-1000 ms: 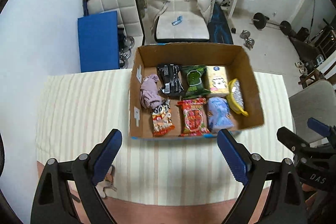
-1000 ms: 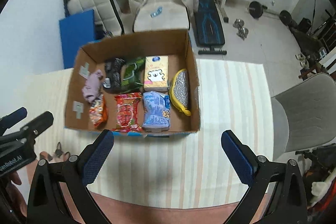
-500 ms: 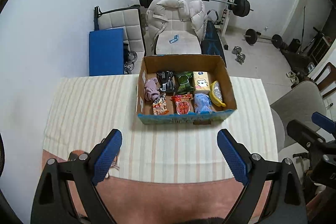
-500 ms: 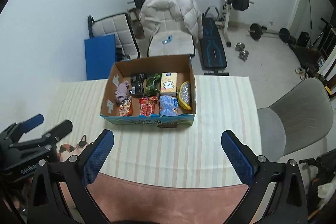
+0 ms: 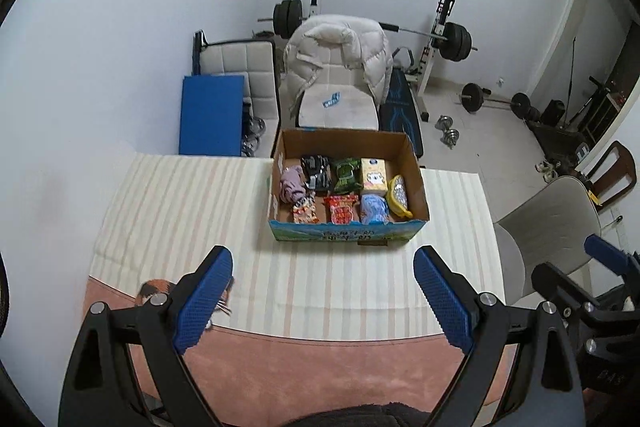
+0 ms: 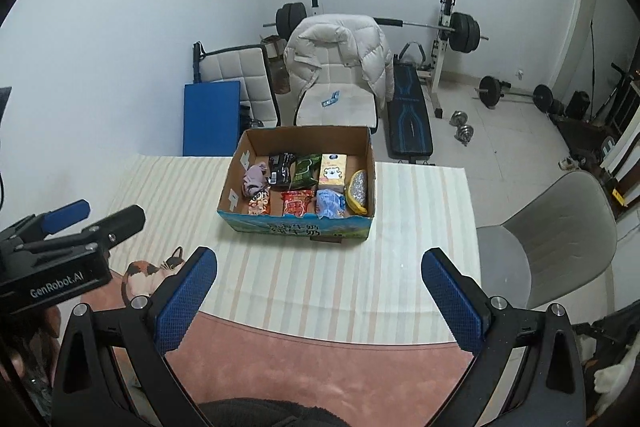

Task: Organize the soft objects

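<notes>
A cardboard box (image 5: 416, 187) stands on the striped tablecloth and also shows in the right wrist view (image 6: 370, 179). Inside lie soft items in two rows: a lilac cloth (image 5: 291, 183), a black packet (image 5: 316, 173), a green packet (image 5: 347, 174), a yellow tissue pack (image 5: 374, 177), a red packet (image 5: 341, 209), a blue pack (image 5: 374, 209) and a yellow-rimmed scrubber (image 5: 399, 195). My left gripper (image 5: 323, 301) and right gripper (image 6: 319, 301) are both open and empty, held well back above the table's near edge.
The striped tablecloth (image 5: 180, 211) covers the table; pink surface (image 5: 320, 367) shows at the near edge. A cat-print item (image 6: 150, 269) lies at the near left. A grey chair (image 6: 560, 227) stands right. A chair with a white jacket (image 5: 340, 67) and gym weights stand behind.
Both grippers have pulled back and up from the box, which now looks smaller and farther. Both stay open and empty.
</notes>
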Motion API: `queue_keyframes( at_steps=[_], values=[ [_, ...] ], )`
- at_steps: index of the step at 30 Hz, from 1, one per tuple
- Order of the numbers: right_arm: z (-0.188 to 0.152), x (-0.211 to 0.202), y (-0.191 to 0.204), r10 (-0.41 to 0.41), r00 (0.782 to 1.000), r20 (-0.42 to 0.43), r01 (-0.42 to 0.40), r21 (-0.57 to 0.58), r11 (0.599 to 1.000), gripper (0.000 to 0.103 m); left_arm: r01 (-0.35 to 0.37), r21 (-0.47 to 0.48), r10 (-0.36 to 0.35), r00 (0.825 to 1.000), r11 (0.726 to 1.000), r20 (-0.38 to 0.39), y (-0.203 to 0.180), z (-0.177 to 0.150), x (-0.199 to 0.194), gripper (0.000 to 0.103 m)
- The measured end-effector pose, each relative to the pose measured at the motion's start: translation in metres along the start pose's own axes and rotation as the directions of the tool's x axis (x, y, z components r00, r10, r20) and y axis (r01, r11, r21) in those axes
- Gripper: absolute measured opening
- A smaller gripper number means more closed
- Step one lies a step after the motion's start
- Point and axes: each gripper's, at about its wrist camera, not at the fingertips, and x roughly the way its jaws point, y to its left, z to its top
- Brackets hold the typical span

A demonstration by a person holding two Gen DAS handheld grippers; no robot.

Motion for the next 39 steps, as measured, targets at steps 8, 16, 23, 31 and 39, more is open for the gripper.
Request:
queue_keyframes(
  at_steps=[8, 16, 23, 31, 39],
  values=[
    [0.012, -0.025, 0.0, -0.048, 0.995, 0.088, 0.047, 0.006, 0.999, 0.103, -0.032, 0.013, 0.031, 0.998, 0.999, 0.054, -0.001, 0.003, -0.018, 0.093],
    [0.016, -0.027, 0.002, -0.078, 0.991, 0.106, 0.078, 0.005, 0.997, 0.103, -0.024, 0.01, 0.024, 0.998, 1.0, 0.054, -0.003, 0.003, -0.016, 0.093],
    [0.016, -0.027, 0.004, -0.085, 0.991, 0.104, 0.085, 0.002, 0.996, 0.103, -0.031, 0.009, 0.03, 0.998, 0.999, 0.056, -0.004, 0.004, -0.017, 0.093],
    [0.016, -0.028, 0.003, -0.089, 0.99, 0.11, 0.089, 0.005, 0.996, 0.103, -0.031, 0.003, 0.031, 0.998, 1.0, 0.056, -0.004, 0.004, -0.017, 0.093],
    [0.014, -0.029, 0.004, -0.095, 0.99, 0.109, 0.095, 0.006, 0.995, 0.103, -0.034, -0.001, 0.034, 0.997, 0.999, 0.064, -0.003, 0.003, -0.019, 0.093]
  ],
)
